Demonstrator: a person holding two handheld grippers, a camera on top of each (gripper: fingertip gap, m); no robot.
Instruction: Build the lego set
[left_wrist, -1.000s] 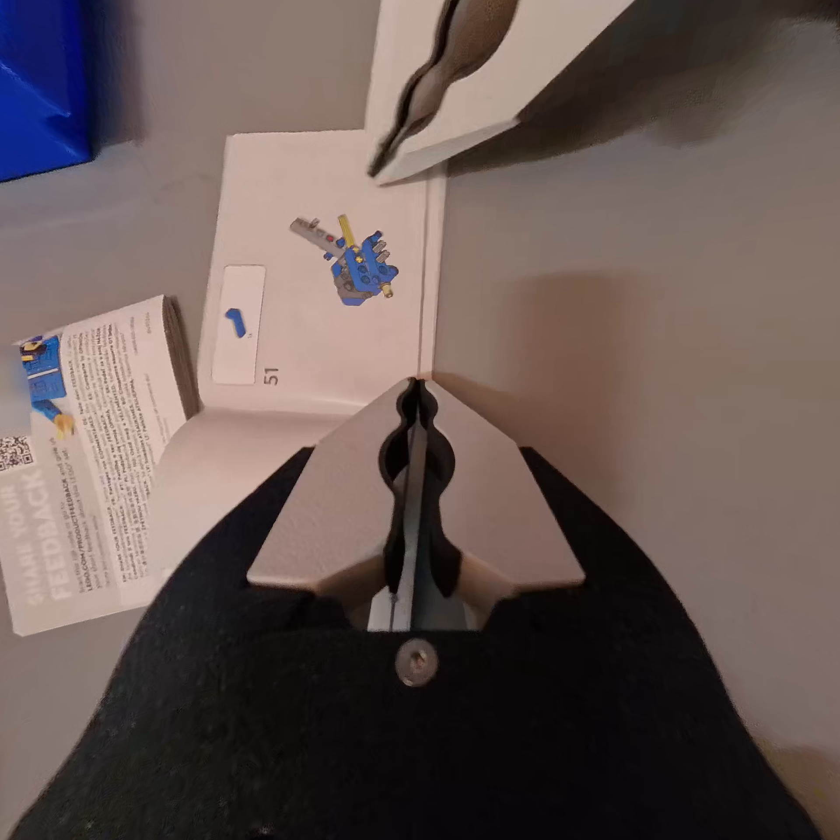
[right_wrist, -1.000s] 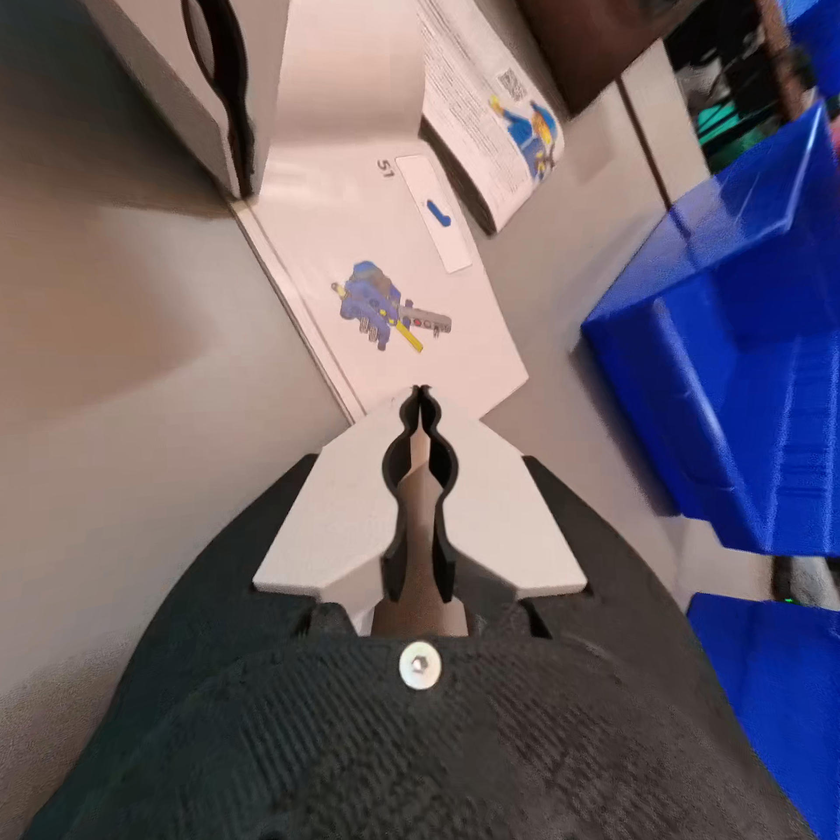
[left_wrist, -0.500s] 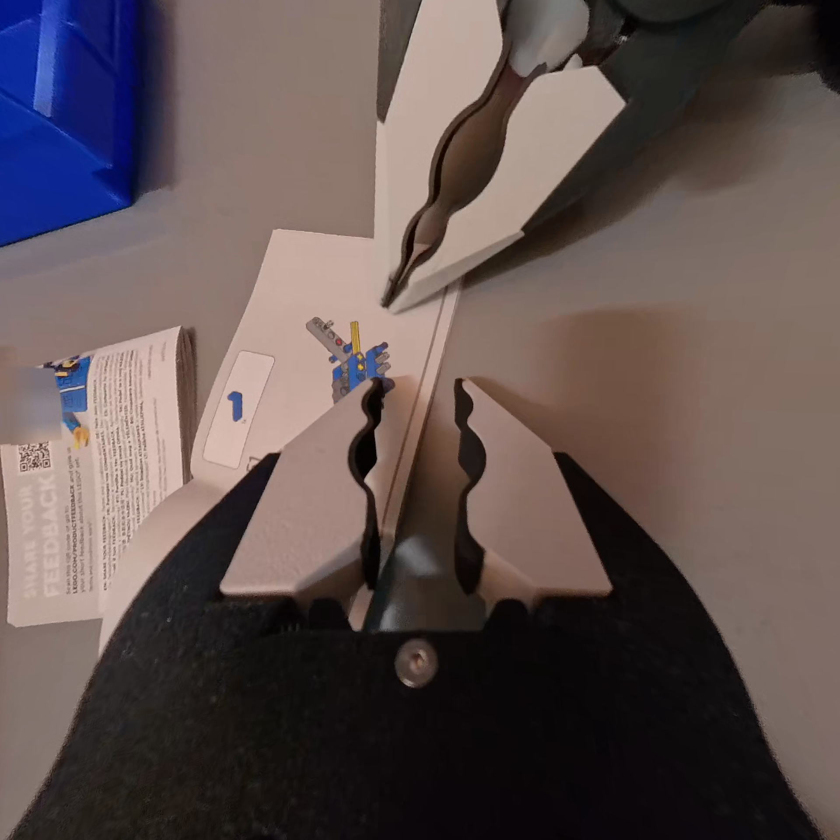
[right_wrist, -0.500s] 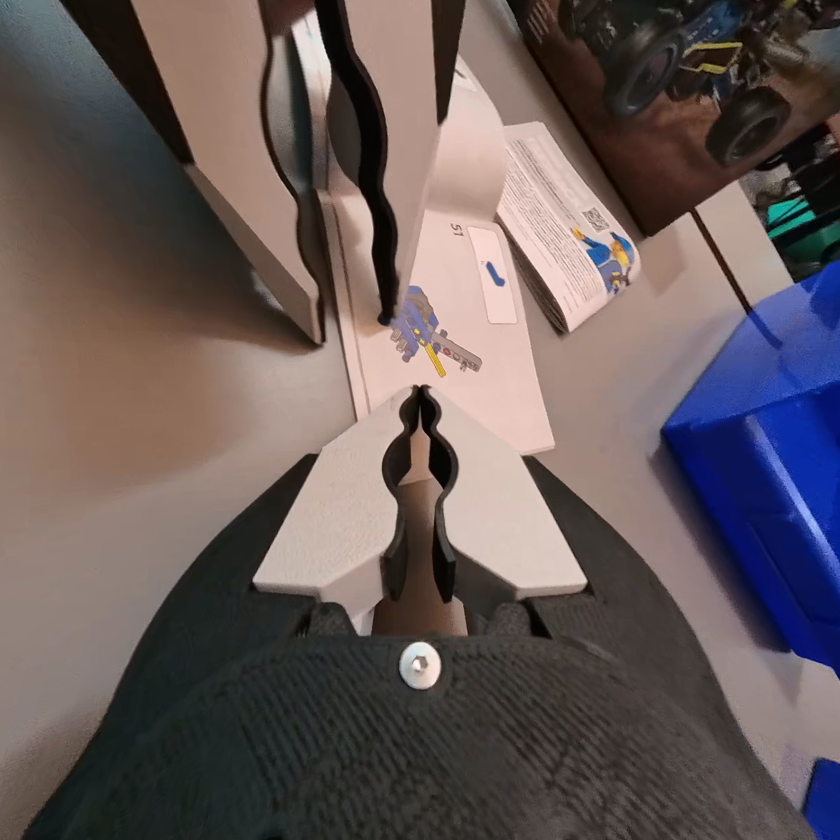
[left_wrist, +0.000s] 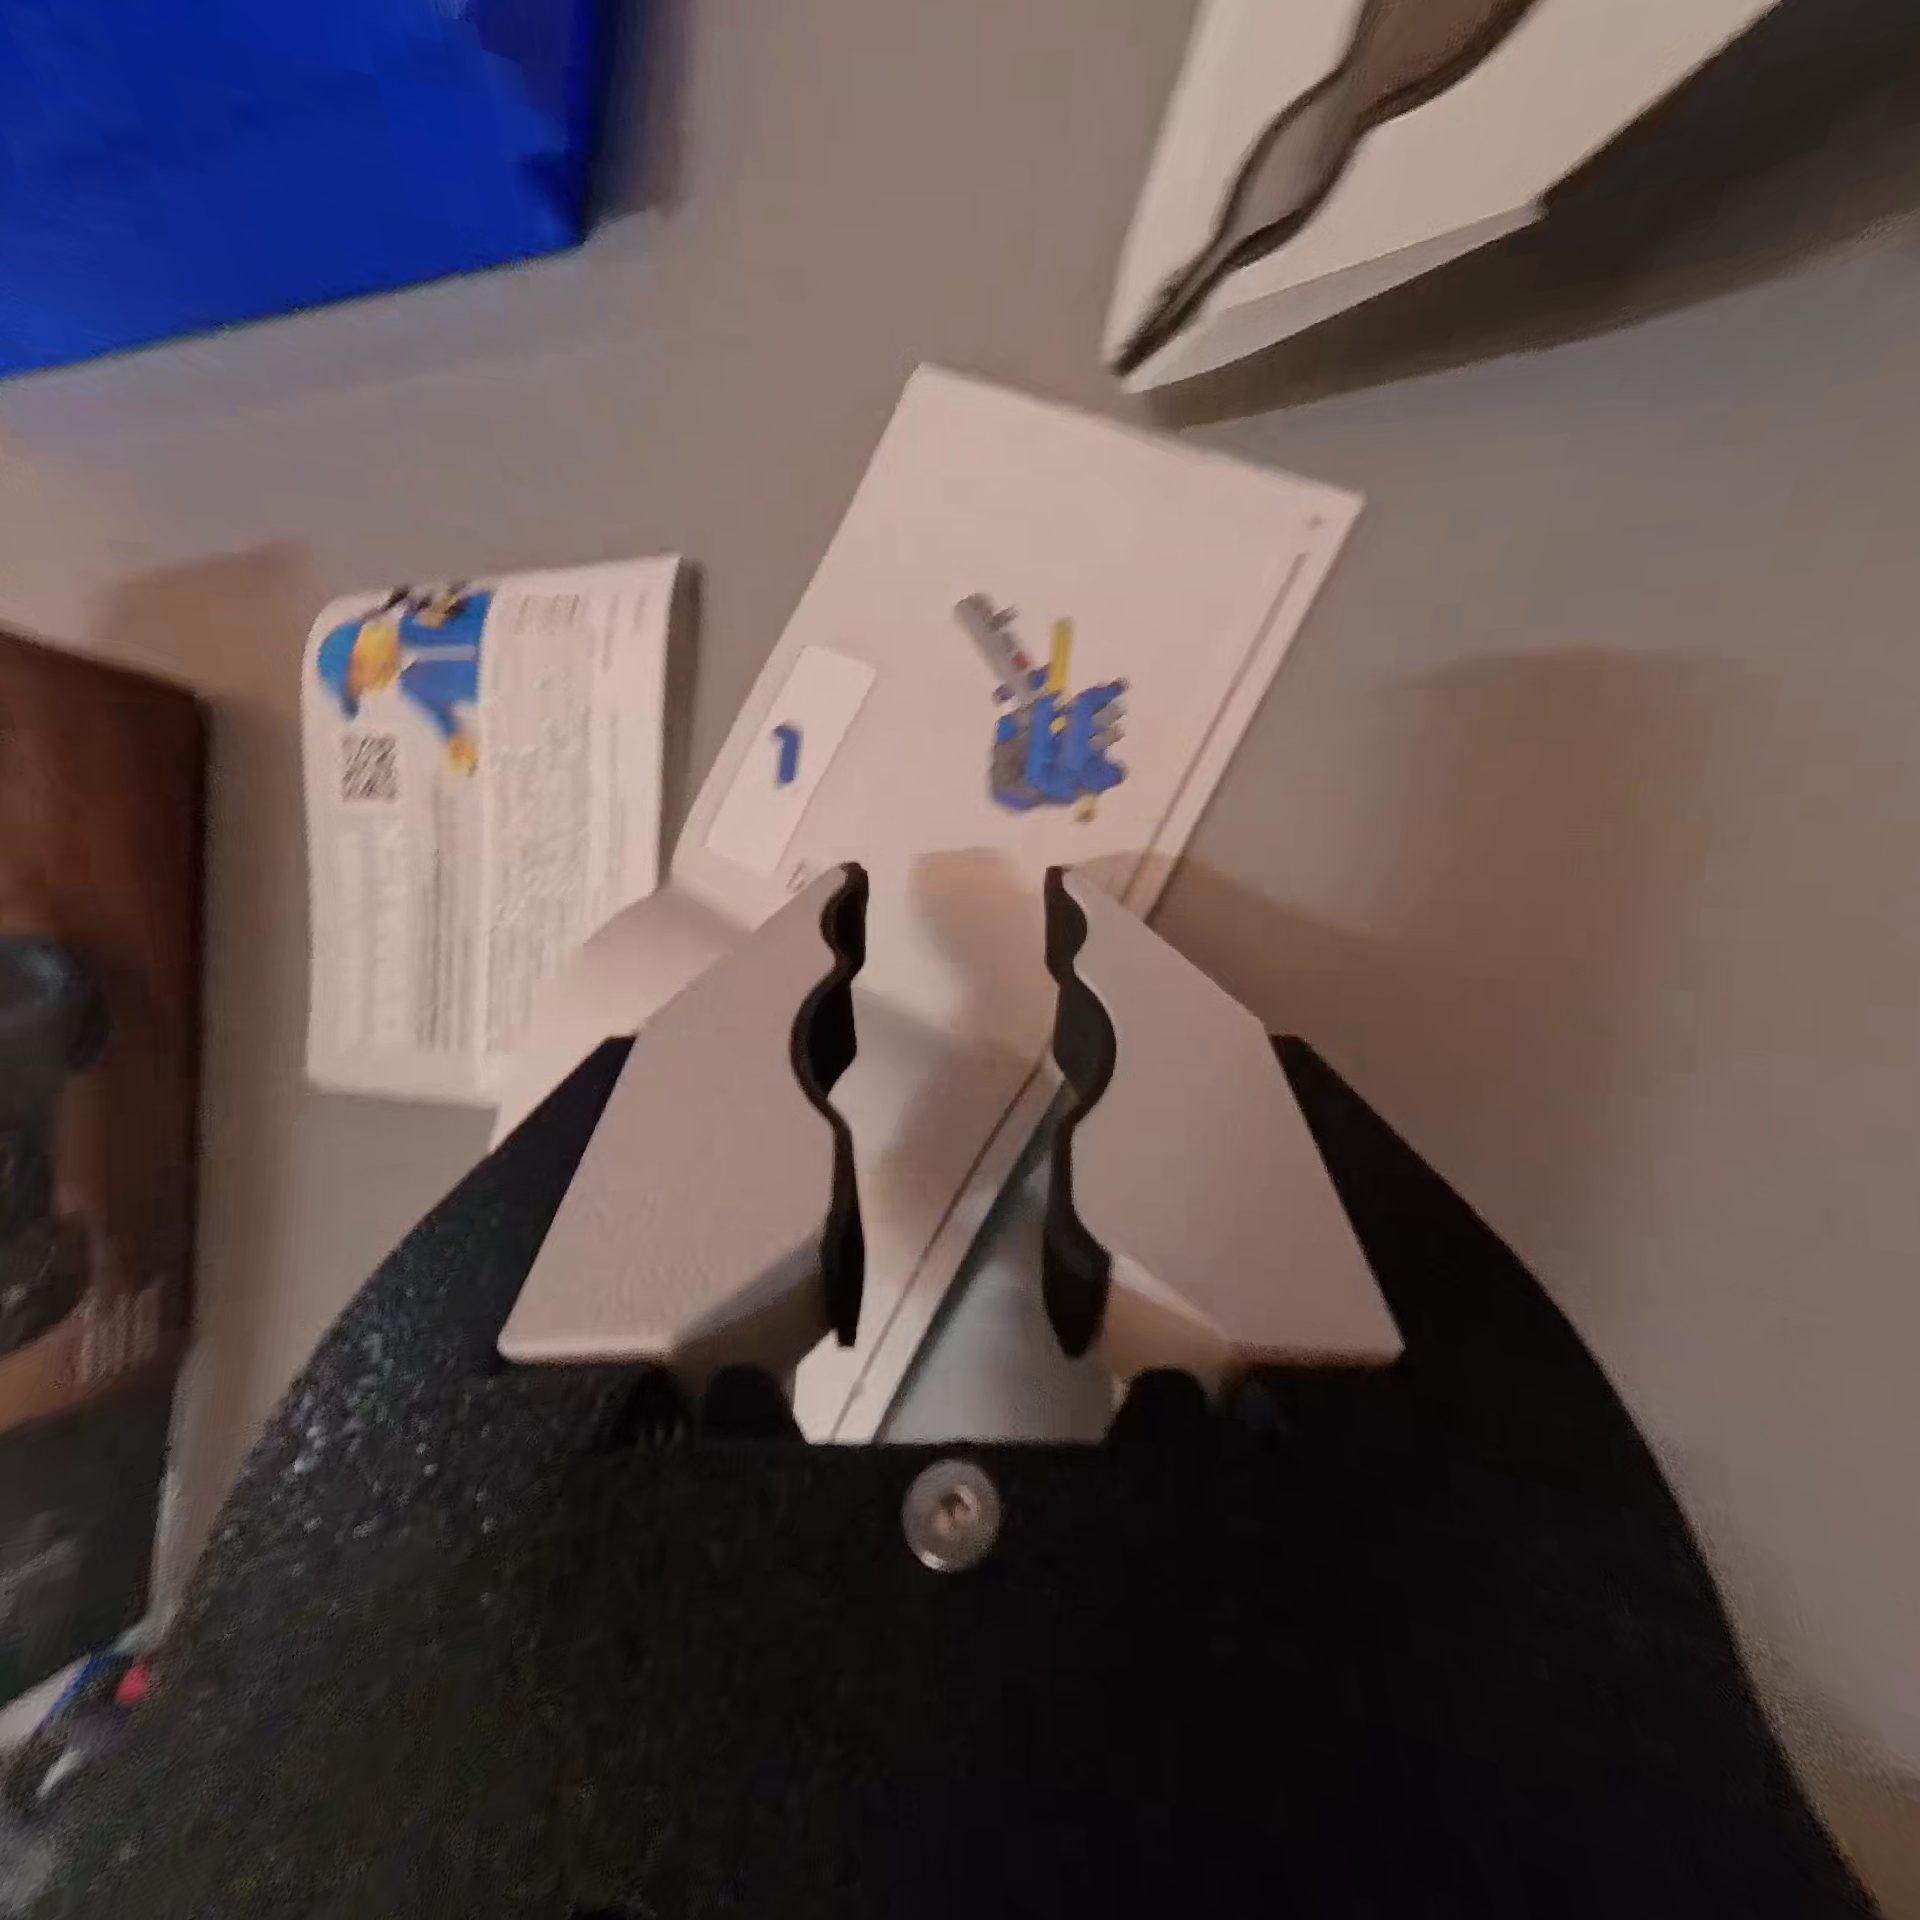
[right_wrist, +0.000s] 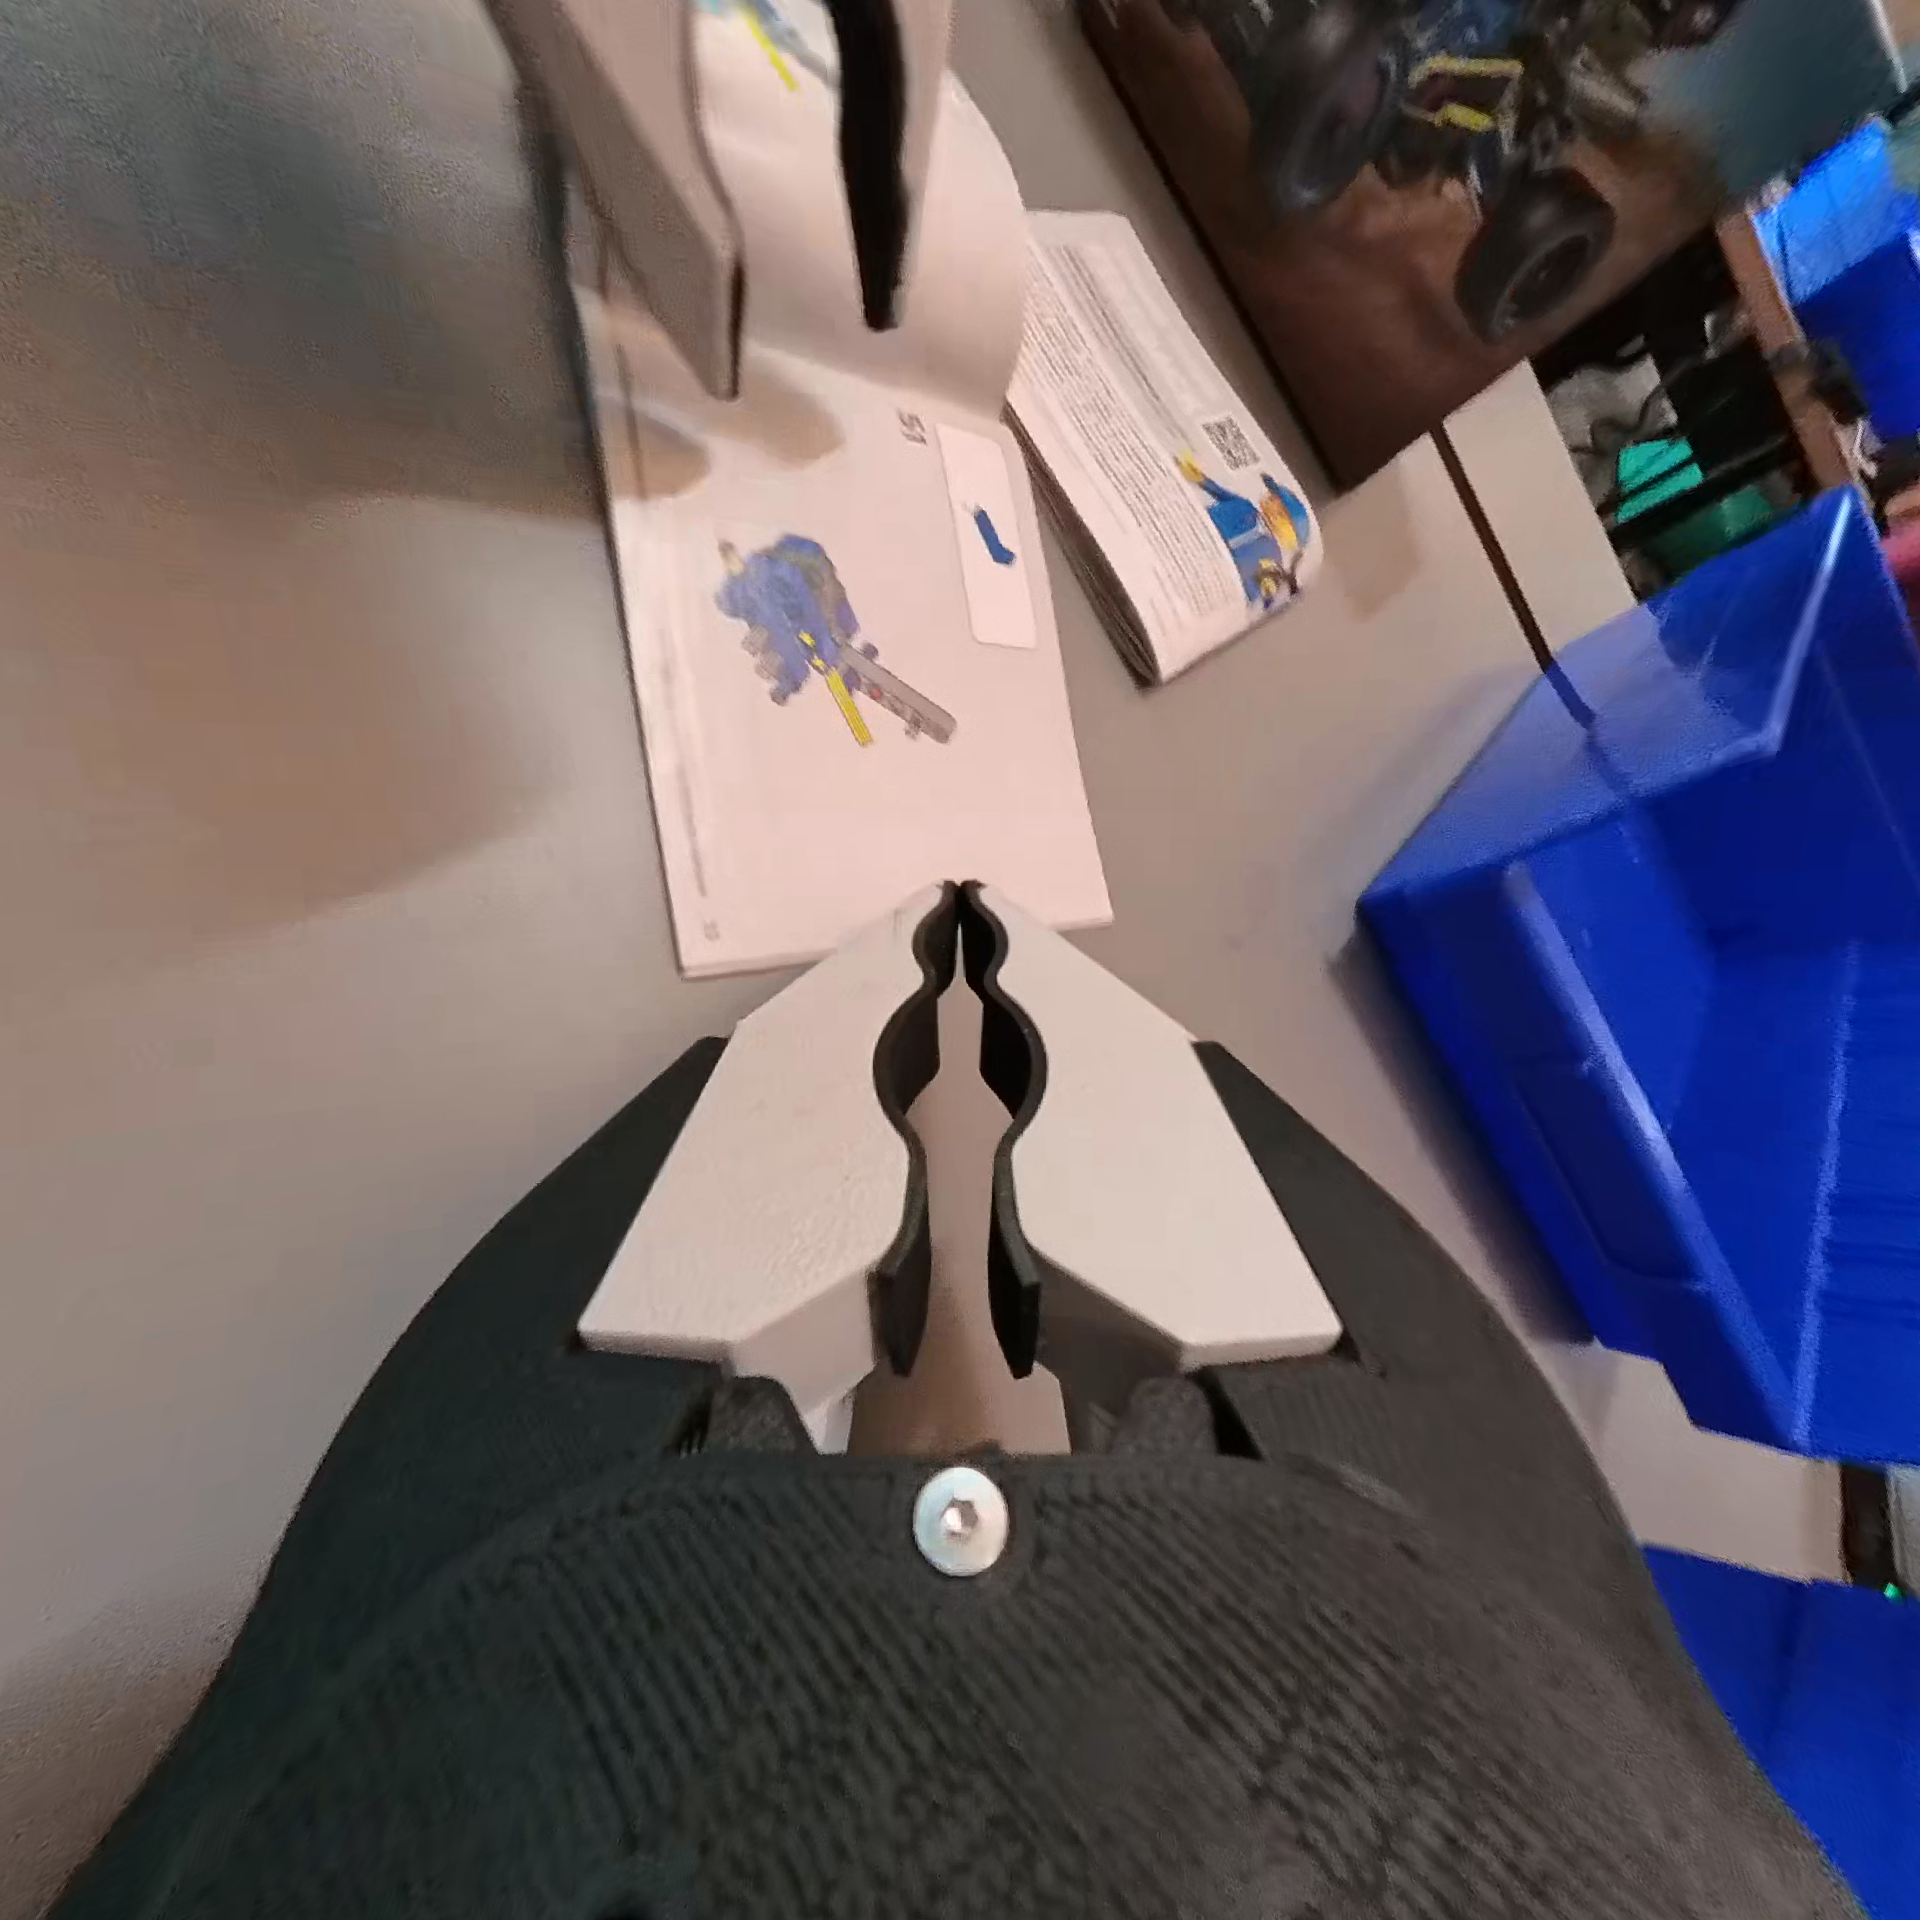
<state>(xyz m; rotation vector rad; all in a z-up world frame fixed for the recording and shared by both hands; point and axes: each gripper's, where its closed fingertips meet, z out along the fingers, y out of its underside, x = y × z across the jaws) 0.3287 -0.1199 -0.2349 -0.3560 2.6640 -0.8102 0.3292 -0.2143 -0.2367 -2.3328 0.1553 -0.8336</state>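
The open instruction booklet (left_wrist: 1039, 644) lies flat on the grey table, showing a page with a blue and grey model. It also shows in the right wrist view (right_wrist: 862, 727). My left gripper (left_wrist: 954, 878) is open and empty, hovering over the booklet's near edge. In the right wrist view the left gripper (right_wrist: 800, 208) hangs over the far end of the page. My right gripper (right_wrist: 958, 888) is shut and empty, just off the page's near corner. In the left wrist view the right gripper (left_wrist: 1330, 208) is at the top right, above the table.
The booklet's folded-back pages (left_wrist: 488, 810) curl beside the open page. A blue bin (right_wrist: 1662, 987) stands to the right of the booklet, also seen in the left wrist view (left_wrist: 291, 156). The dark set box (right_wrist: 1403, 187) lies beyond the booklet. Grey table (left_wrist: 1558, 1039) spreads on the other side. My hands' fingertips stand some 10 cm from each other.
My left gripper has opened; it was shut at the booklet's edge a second ago. Both grippers have drawn back from the page, which now lies flat.
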